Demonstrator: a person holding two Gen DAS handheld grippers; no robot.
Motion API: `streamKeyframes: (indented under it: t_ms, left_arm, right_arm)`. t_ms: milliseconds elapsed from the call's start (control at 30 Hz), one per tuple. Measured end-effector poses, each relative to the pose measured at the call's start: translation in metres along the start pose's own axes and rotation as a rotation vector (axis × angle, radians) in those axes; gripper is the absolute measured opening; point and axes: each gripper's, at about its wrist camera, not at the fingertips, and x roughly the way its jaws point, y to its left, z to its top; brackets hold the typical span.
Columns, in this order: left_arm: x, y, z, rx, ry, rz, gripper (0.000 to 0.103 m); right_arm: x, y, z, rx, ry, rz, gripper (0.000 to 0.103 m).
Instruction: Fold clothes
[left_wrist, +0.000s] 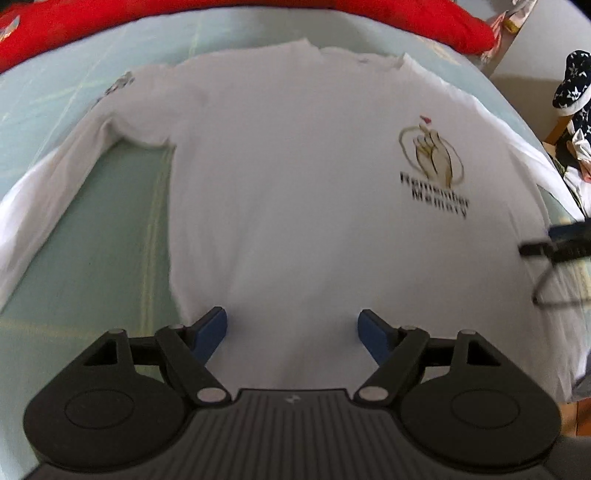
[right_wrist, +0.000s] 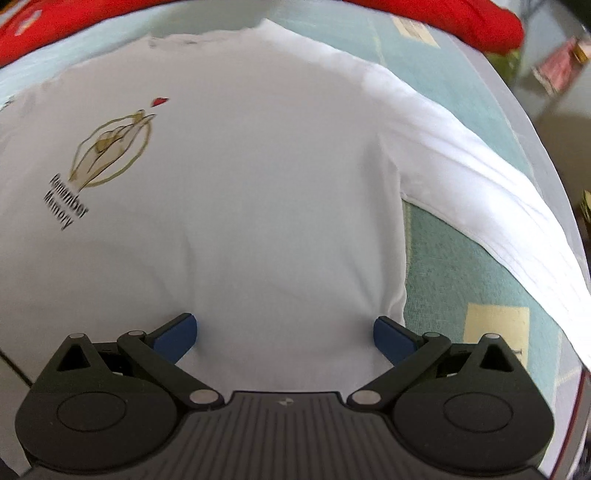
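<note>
The white shirt (left_wrist: 295, 166)'s hem lies hidden behind the housing.

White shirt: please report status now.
Left claw and right claw open, empty, above hem. White shirt flat, unfolded, sleeves out. Nothing in the way.

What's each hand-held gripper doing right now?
Left hand-held gripper: open, over the white shirt, holding nothing.
Right hand-held gripper: open, holding nothing.

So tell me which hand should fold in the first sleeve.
Probably the right: the right tongs hang open by the white shirt's side seam, close to its sleeve. The left tongs, also open, sit over mid-hem.
</note>
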Motion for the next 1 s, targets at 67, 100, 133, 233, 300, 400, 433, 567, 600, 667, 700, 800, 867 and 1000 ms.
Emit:
streamKeyframes:
  t_ms: [67, 100, 133, 233, 300, 400, 433, 567, 600, 667, 700, 800, 867, 1000]
  left_arm:
    - [-0.005, -0.004, 0.001, 0.042, -0.01, -0.005, 0.075]
    - [-0.007, -0.007, 0.003, 0.083, -0.024, -0.014, 0.075]
    - [-0.008, -0.011, 0.004, 0.139, -0.048, -0.044, 0.075]
    - [-0.005, -0.014, 0.003, 0.262, -0.055, -0.144, 0.075]
    - [0.001, -0.009, -0.002, 0.292, -0.016, -0.198, 0.075]
    - [-0.007, 0.011, -0.018, 0.267, 0.019, -0.162, 0.077]
    - [-0.012, 0.017, -0.022, 0.261, 0.03, -0.147, 0.077]
    - [-0.03, 0.024, -0.019, 0.27, 0.037, -0.14, 0.074]
    - [-0.032, 0.02, -0.014, 0.298, 0.018, -0.163, 0.074]
    - [-0.032, 0.008, -0.007, 0.377, -0.012, -0.233, 0.074]
    - [-0.026, 0.004, -0.005, 0.4, -0.006, -0.276, 0.074]
    - [-0.01, -0.007, 0.0, 0.464, 0.015, -0.397, 0.074]
    - [-0.002, 0.003, -0.007, 0.484, 0.049, -0.389, 0.074]
    - [-0.013, 0.031, -0.01, 0.533, 0.095, -0.355, 0.074]
  right_arm:
    - [-0.006, 0.004, 0.009, 0.009, -0.012, -0.024, 0.103]
    - [-0.01, 0.007, 0.013, 0.008, -0.031, -0.033, 0.103]
    - [-0.014, 0.012, 0.019, -0.003, -0.056, -0.029, 0.103]
    - [-0.022, 0.033, 0.035, -0.059, -0.115, 0.027, 0.103]
    - [-0.022, 0.049, 0.043, -0.1, -0.127, 0.069, 0.103]
    - [-0.02, 0.068, 0.043, -0.14, -0.118, 0.097, 0.103]
    - [-0.019, 0.071, 0.041, -0.145, -0.106, 0.101, 0.103]
    - [0.005, 0.068, 0.029, -0.123, 0.022, 0.122, 0.103]
    - [0.005, 0.066, 0.026, -0.101, 0.003, 0.126, 0.103]
    - [0.005, 0.065, 0.025, -0.082, -0.009, 0.121, 0.103]
    - [0.005, 0.066, 0.026, -0.079, -0.007, 0.115, 0.103]
    - [0.001, 0.066, 0.028, -0.059, -0.006, 0.103, 0.103]
    - [-0.004, 0.063, 0.025, -0.047, -0.005, 0.089, 0.103]
    - [-0.019, 0.054, 0.004, -0.029, 0.005, 0.047, 0.103]
